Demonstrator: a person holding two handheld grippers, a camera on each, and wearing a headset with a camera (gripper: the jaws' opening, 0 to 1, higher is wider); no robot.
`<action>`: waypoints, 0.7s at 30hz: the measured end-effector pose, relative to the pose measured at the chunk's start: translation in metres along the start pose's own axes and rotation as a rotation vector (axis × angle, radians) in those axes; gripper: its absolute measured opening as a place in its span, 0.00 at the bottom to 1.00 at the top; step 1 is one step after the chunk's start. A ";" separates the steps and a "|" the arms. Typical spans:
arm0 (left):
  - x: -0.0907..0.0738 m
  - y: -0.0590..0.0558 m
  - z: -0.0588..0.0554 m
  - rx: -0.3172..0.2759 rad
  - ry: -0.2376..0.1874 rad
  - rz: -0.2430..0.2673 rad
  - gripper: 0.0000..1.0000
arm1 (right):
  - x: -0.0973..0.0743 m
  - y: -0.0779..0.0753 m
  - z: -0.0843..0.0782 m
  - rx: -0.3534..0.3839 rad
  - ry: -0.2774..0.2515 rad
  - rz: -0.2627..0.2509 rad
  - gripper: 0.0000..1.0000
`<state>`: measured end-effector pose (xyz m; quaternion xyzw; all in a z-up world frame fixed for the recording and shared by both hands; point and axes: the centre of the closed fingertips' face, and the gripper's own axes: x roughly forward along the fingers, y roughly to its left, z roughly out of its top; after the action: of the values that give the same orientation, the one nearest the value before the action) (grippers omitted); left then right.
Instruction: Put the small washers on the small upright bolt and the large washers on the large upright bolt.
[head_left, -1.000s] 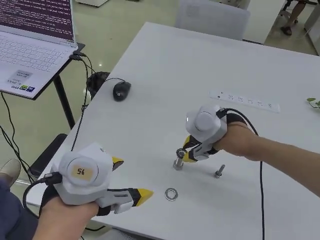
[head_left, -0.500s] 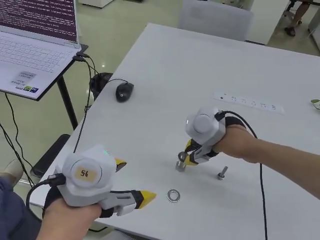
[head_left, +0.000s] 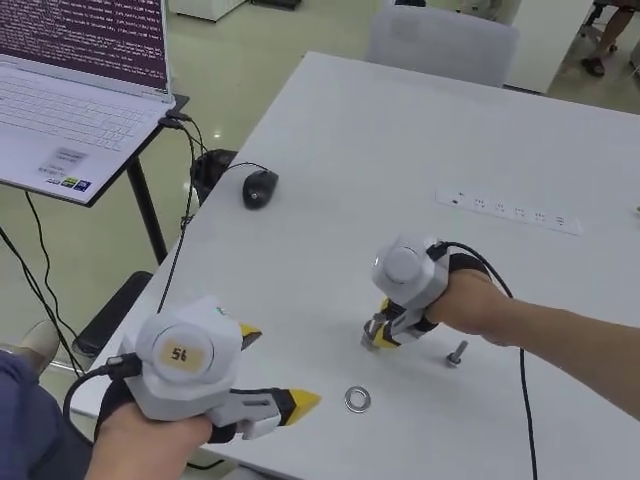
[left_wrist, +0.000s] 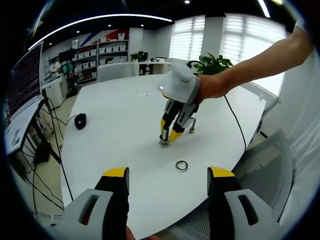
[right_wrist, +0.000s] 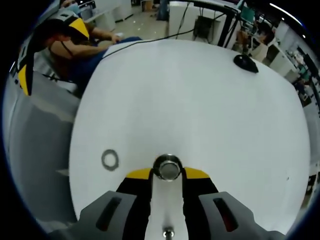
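Right claw (head_left: 383, 337): narrow, yellow tips pinching a large washer (right_wrist: 167, 167) from either side. The ring sits at the top of the large upright bolt (head_left: 370, 338), and the claw comes down on it from above at a tilt. In the left gripper view the same claw (left_wrist: 171, 134) straddles the bolt (left_wrist: 163, 142) mid-tabletop, the person's forearm reaching in from the right.

Left claw (head_left: 275, 370): wide open, holding nothing, at the near edge of the tabletop (head_left: 400, 150). Its own view shows the two tips (left_wrist: 168, 175) well apart.

Loose washer (head_left: 358, 400): flat on the tabletop, near the large bolt on the side toward the person, touching neither claw. It also shows ahead of the left claw (left_wrist: 182, 165) and left of the right claw (right_wrist: 110, 159).

Small upright bolt (head_left: 457, 353): standing to the right of the large bolt, apart from it, near the person's right hand. Cannot tell whether it carries a washer.

Further off: mouse (head_left: 259, 187) toward the left edge, power strip (head_left: 515, 212) far right. Laptop (head_left: 70, 100) on a side stand, and a chair (head_left: 440, 40) at the far end.
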<state>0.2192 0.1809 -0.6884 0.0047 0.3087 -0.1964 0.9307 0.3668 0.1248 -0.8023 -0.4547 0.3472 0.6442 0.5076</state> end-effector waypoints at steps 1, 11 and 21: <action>0.000 0.000 0.000 0.001 0.001 0.000 0.62 | 0.001 0.000 -0.001 0.000 0.003 -0.002 0.23; 0.001 -0.001 0.000 0.001 0.001 -0.002 0.62 | 0.006 0.003 -0.010 0.044 0.000 -0.003 0.23; 0.001 -0.003 -0.001 0.002 0.002 -0.004 0.62 | 0.005 0.022 -0.033 0.102 0.010 0.010 0.24</action>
<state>0.2178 0.1778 -0.6893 0.0052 0.3095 -0.1987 0.9299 0.3531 0.0909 -0.8187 -0.4298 0.3846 0.6259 0.5249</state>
